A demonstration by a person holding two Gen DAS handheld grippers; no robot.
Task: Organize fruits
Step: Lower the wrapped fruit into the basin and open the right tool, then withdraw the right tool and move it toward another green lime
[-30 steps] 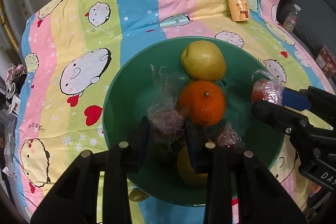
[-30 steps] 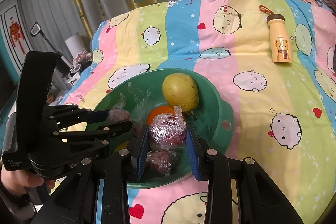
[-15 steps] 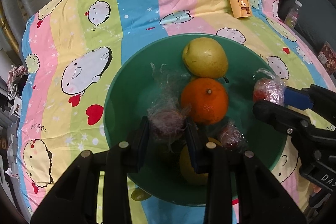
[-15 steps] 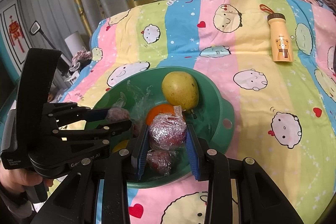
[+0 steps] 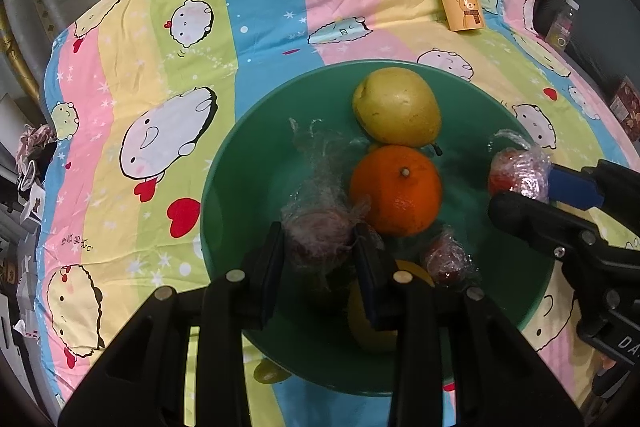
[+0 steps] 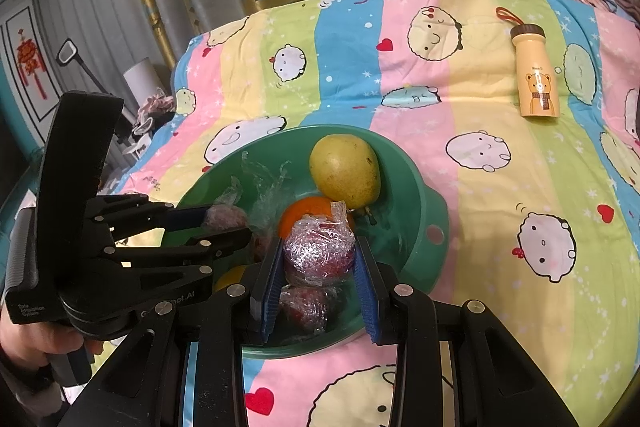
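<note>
Almost nothing has changed: each hand-held gripper, left [image 5: 320, 251] and right [image 6: 320, 267], still grips a wrapped fruit [image 5: 318, 239] above the green bowl [image 5: 240, 155], so neither is placed yet.

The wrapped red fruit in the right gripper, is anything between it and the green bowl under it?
Partly. The wrapped red fruit hangs over the green bowl, but another wrapped fruit lies right beneath it, with the orange just behind. The bowl's bare floor shows farther left.
</note>
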